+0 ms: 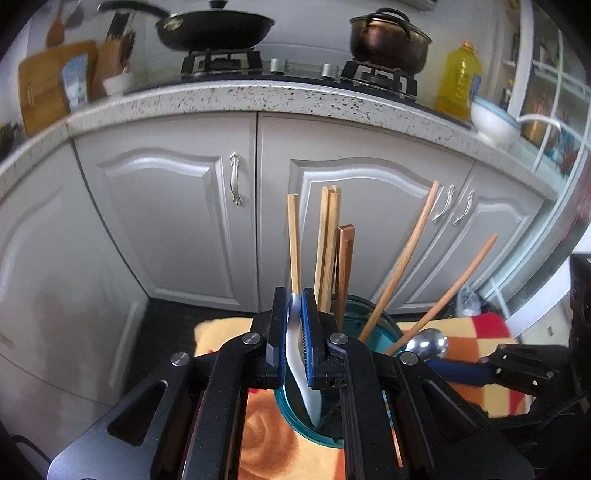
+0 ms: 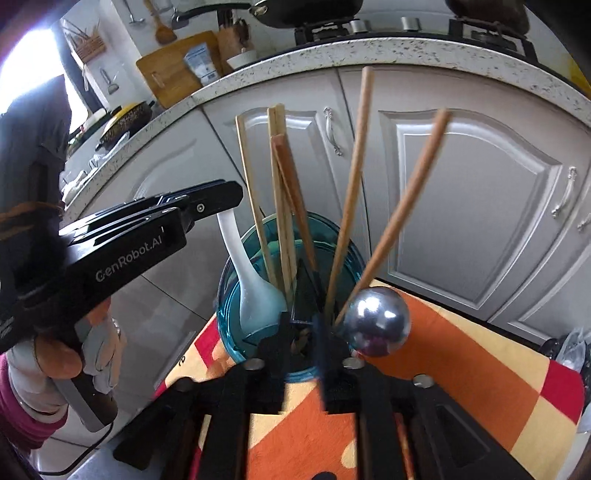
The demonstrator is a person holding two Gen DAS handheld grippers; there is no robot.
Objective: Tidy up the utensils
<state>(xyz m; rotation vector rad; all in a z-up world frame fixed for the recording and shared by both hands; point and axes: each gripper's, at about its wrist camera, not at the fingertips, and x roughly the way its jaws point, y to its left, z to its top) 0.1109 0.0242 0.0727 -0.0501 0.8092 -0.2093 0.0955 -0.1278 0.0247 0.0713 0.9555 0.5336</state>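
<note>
Before me runs a bank of pale grey cabinet doors (image 1: 166, 221) under a speckled counter (image 1: 258, 98), which carries a black wok (image 1: 214, 29) and a dark lidded pot (image 1: 388, 37) on the hob, a yellow oil bottle (image 1: 460, 77), a white bowl (image 1: 493, 120), a knife block (image 1: 112, 61) and a wooden cutting board (image 1: 44, 88).

Nearer to me, the orange, yellow and red checked cloth (image 2: 461, 354) lies under the blue glass jar (image 2: 229, 314). The jar is crowded: several wooden chopsticks (image 1: 327, 251) stand in it, some nearly upright at its left, and two long ones (image 2: 402, 206) lean out to the right, across the space above its mouth.

My left gripper (image 1: 295, 306) is clamped on the handle of the white spoon (image 1: 306, 391), whose bowl hangs down inside the jar at its left side, just beside the upright chopsticks. A gloved hand (image 2: 92, 354) grasps that gripper's handle.

My right gripper (image 2: 306, 321), badly blurred in its own view, has its jaws parted above the jar's near rim. The metal spoon (image 2: 376, 321) with a dark blue handle (image 1: 458, 371) has its round bowl at the jar's right rim, against the foot of the leaning chopsticks; in the left view the handle runs back to that gripper, but I cannot tell whether the pads press on it.
</note>
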